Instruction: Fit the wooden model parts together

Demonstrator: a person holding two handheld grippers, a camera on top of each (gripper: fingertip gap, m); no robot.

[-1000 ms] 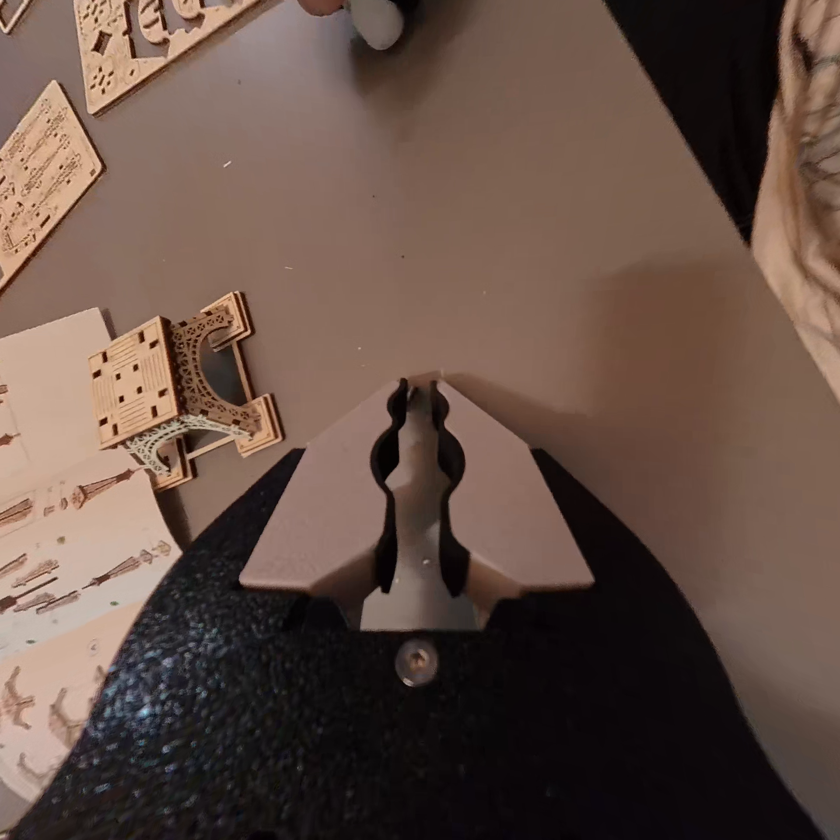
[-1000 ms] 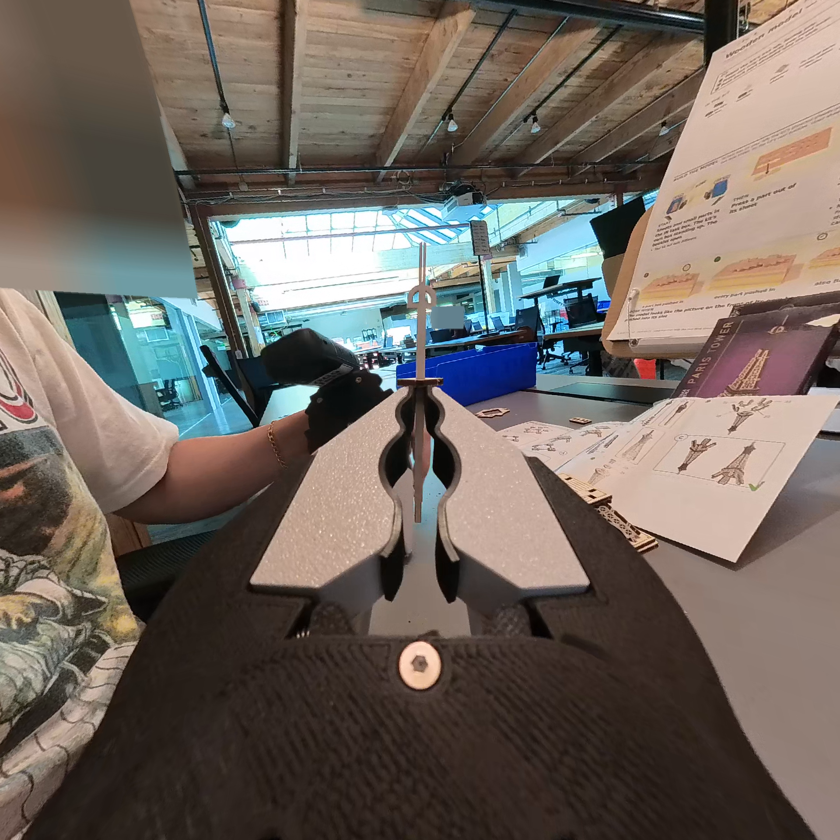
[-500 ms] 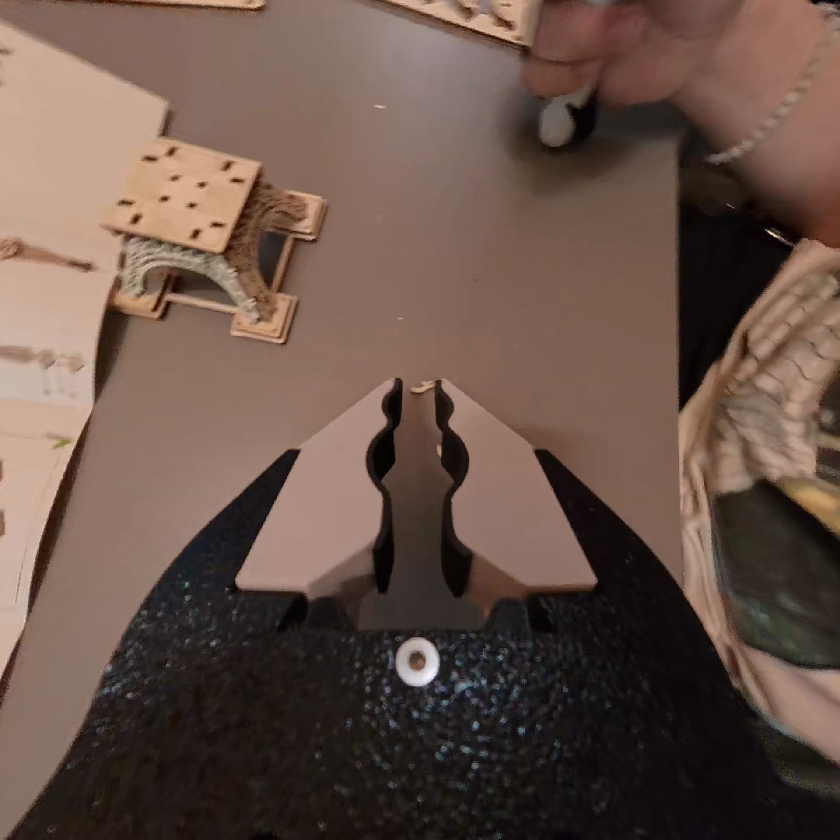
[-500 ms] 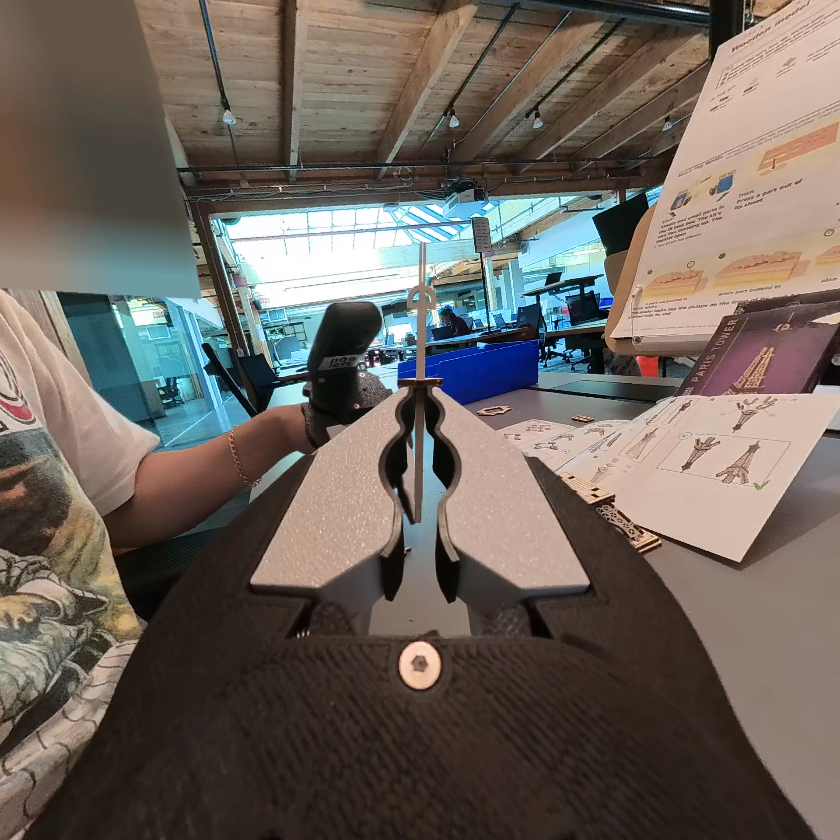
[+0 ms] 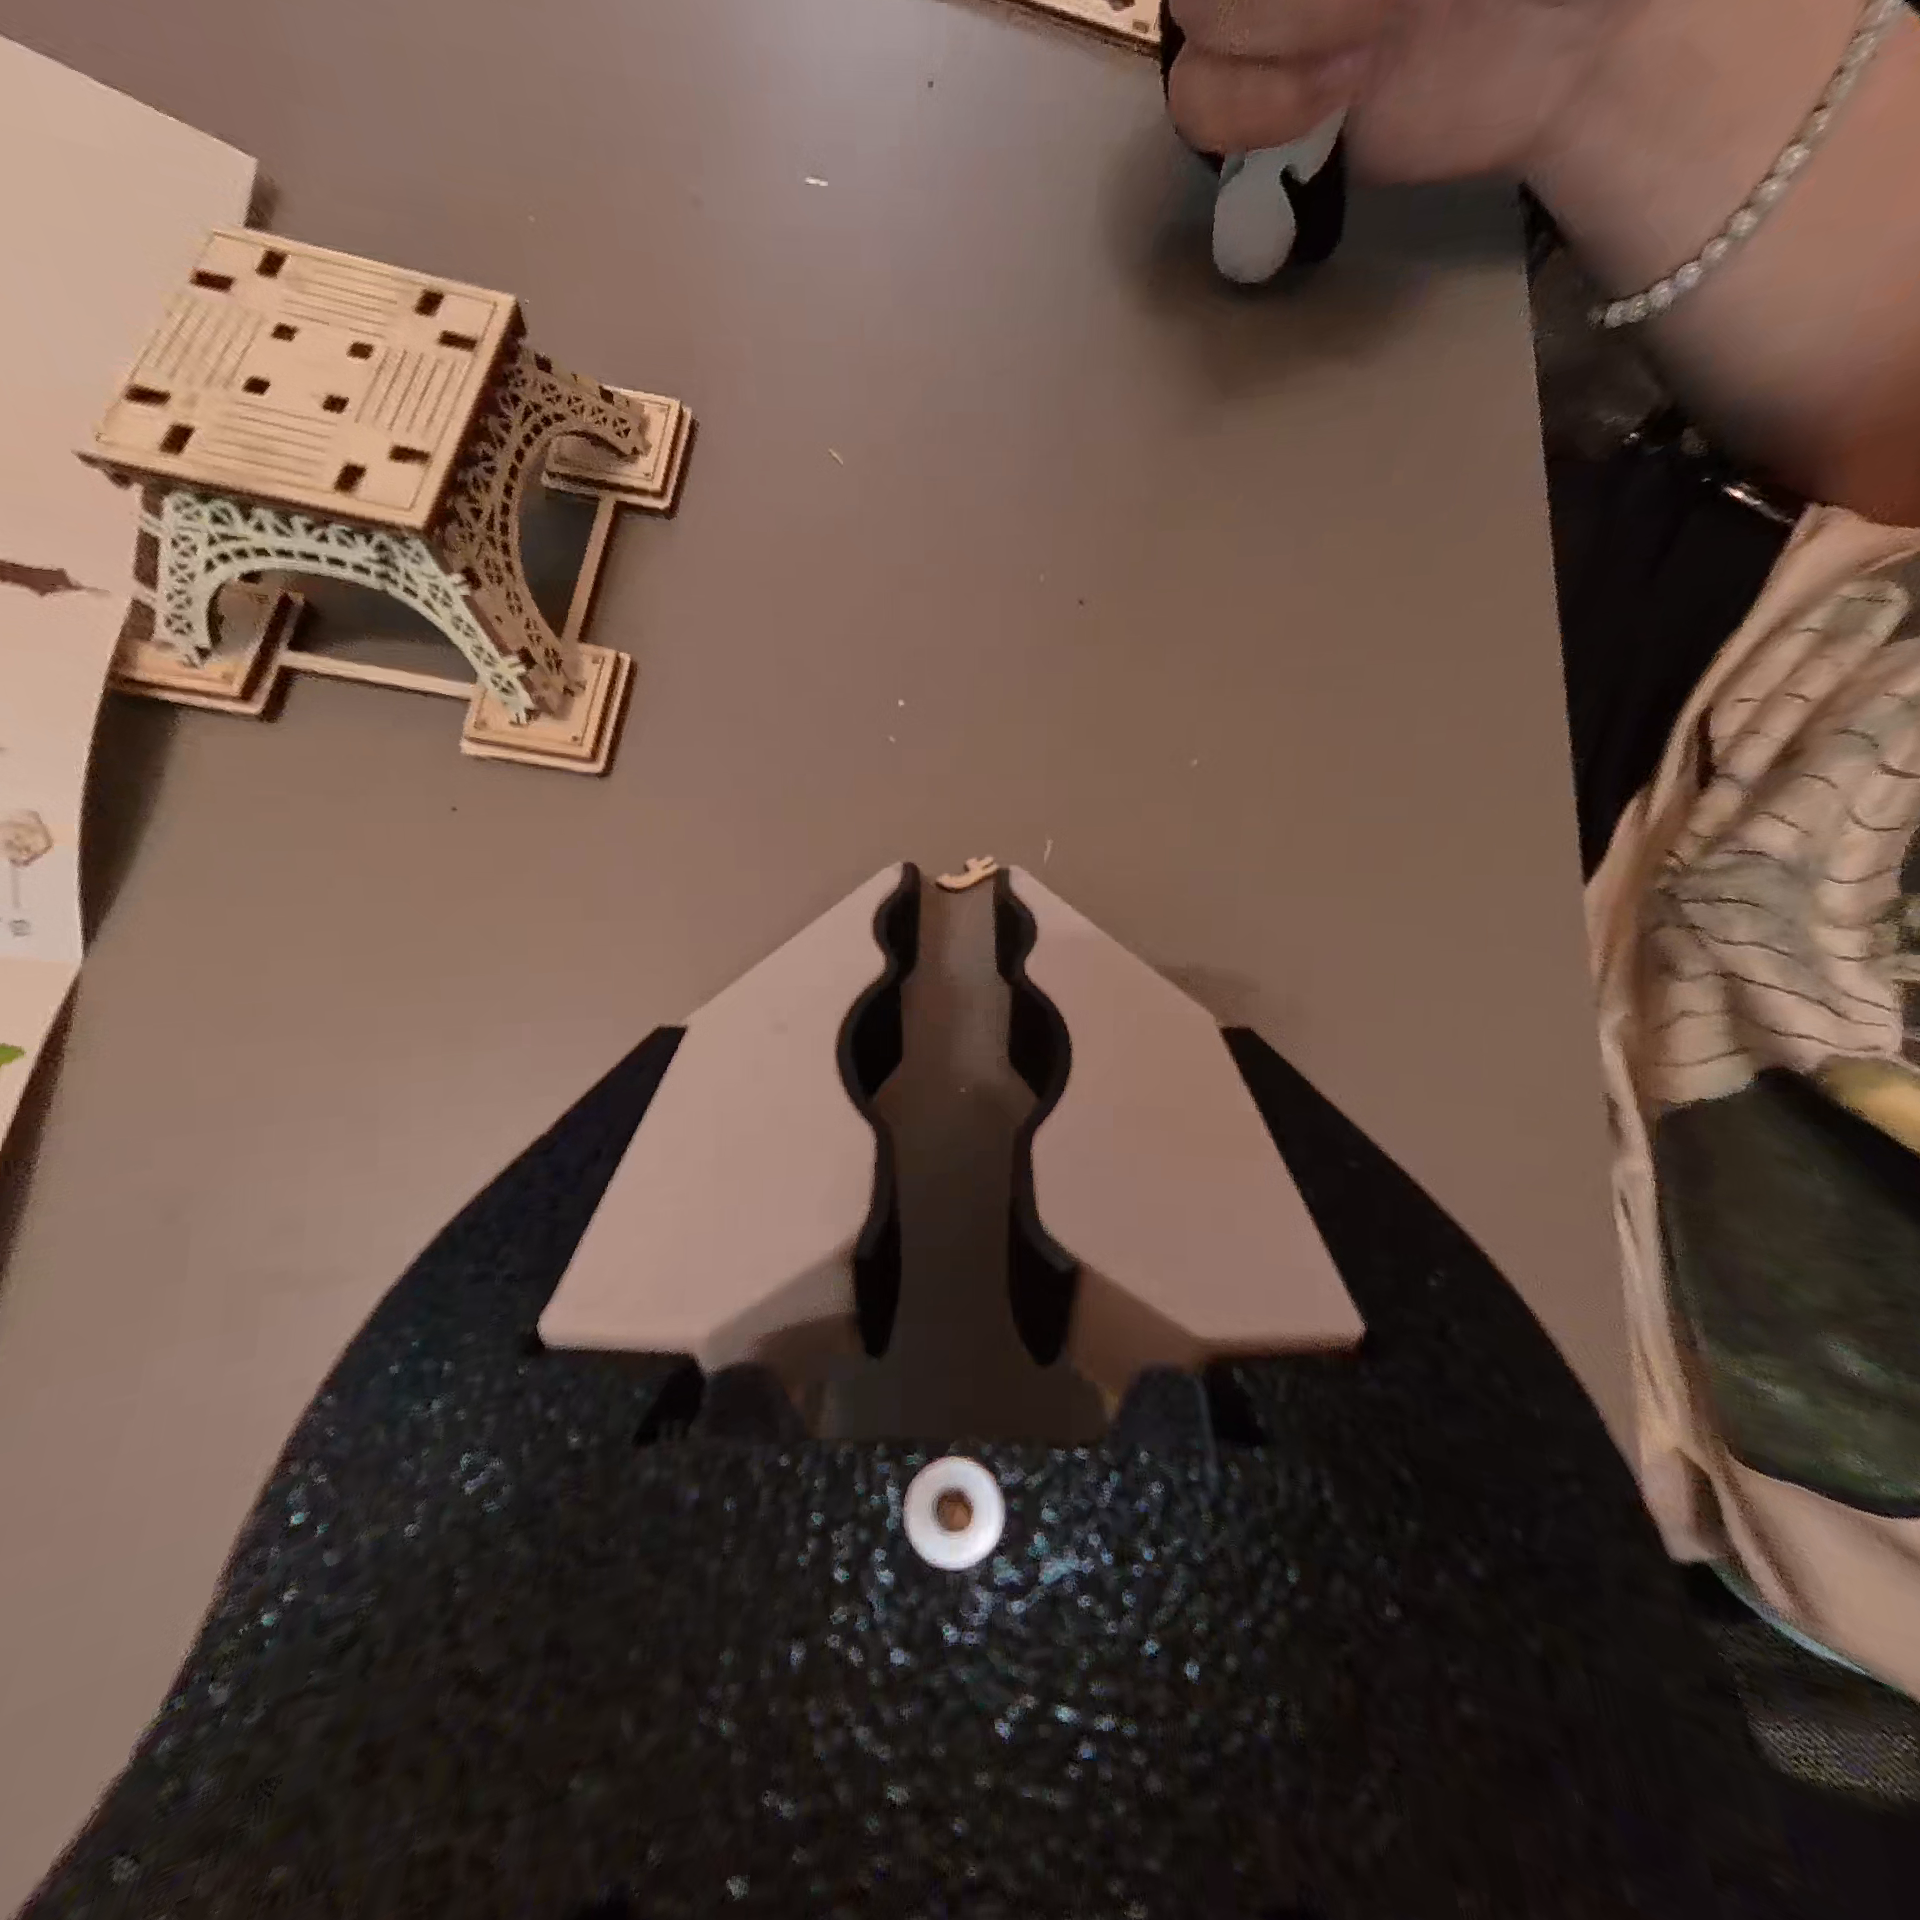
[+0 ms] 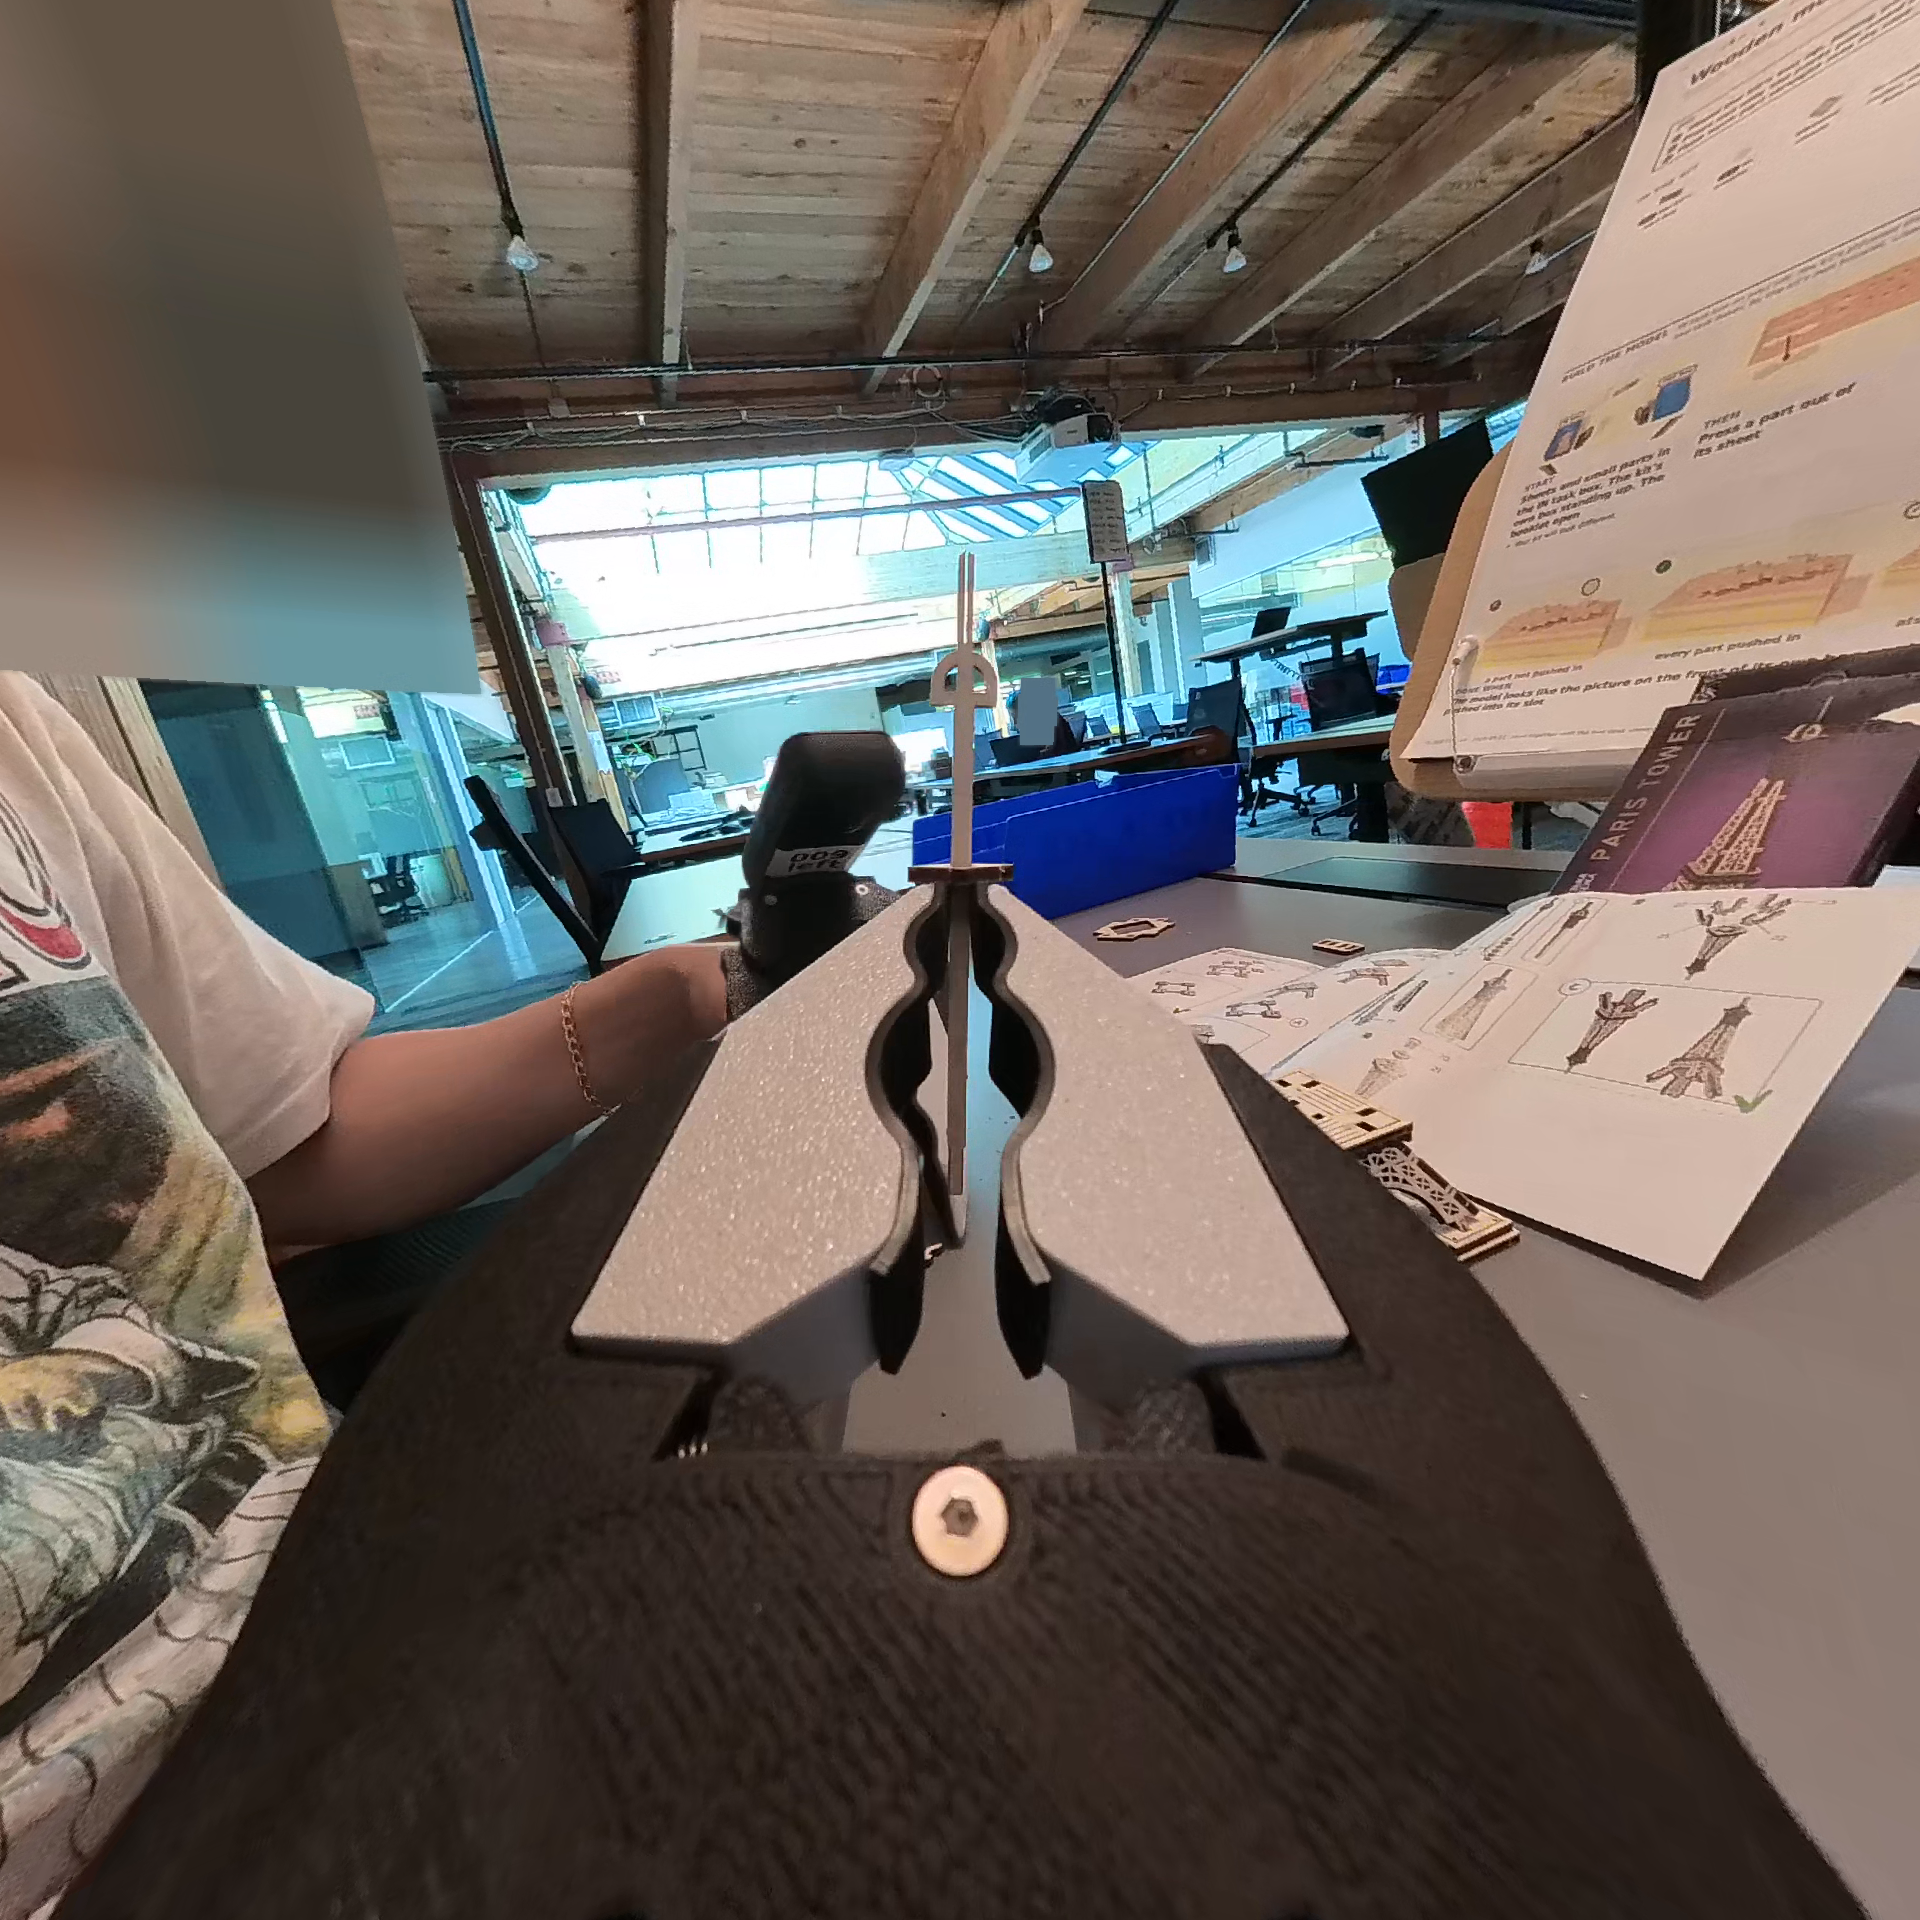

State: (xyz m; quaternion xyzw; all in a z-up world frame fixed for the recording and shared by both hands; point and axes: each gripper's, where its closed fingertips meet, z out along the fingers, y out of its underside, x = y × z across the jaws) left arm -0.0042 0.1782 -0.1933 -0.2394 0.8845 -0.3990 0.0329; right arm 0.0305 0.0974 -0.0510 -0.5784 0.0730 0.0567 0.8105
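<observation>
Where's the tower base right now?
In the left wrist view, the tower base stands upright on the table, upper left, beside the instruction sheets.

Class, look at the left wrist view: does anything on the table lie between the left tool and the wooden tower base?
Nothing visible does. Bare table separates the left tool from the tower base; only a tiny wooden piece lies at its tips.

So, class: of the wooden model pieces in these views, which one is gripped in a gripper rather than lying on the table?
The thin spire piece, standing upright, pinched in the right gripper. The tower base and the tiny piece rest on the table.
</observation>
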